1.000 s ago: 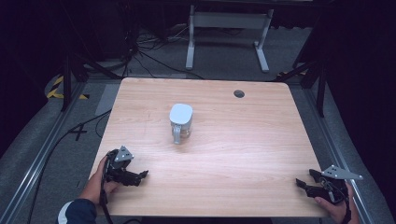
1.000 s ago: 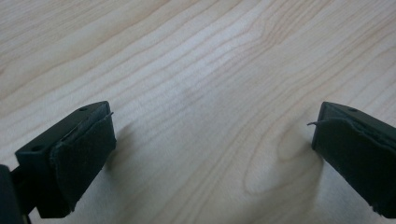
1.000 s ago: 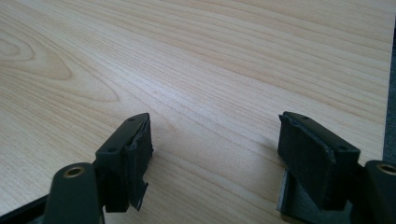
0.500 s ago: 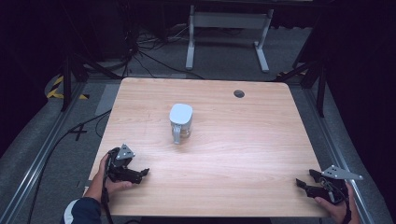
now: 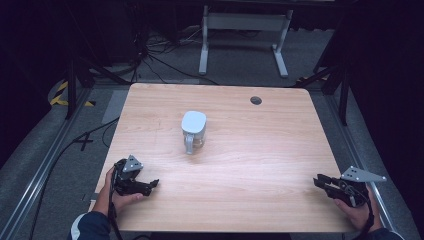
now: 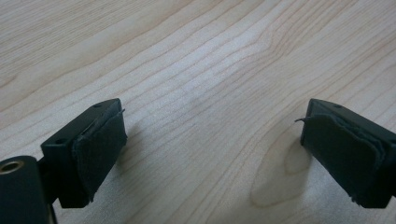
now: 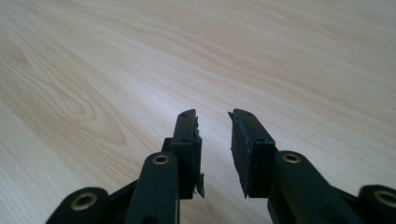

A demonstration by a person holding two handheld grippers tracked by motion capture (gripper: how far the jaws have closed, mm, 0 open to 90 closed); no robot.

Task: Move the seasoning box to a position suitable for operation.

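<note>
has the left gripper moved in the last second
Yes, slightly. In the high view the left gripper has drifted toward the table's near edge, away from the jug, which stays put.

In the high view, the person's left forearm and sleeve (image 5: 89, 226) are running off the bottom edge, and the right hand (image 5: 356, 212) is being cut off at the lower right corner. The left tongs (image 5: 148, 185) and the right tongs (image 5: 322, 181) are showing too small there to tell how their jaws are standing. The jug (image 5: 193, 131) at mid-bench is too small for its contents to be made out. In the left gripper view, the right-hand pad (image 6: 350, 154) is running past the picture's edge. In the right gripper view, the far stretch of the bench (image 7: 303, 28) is blurring out.
</note>
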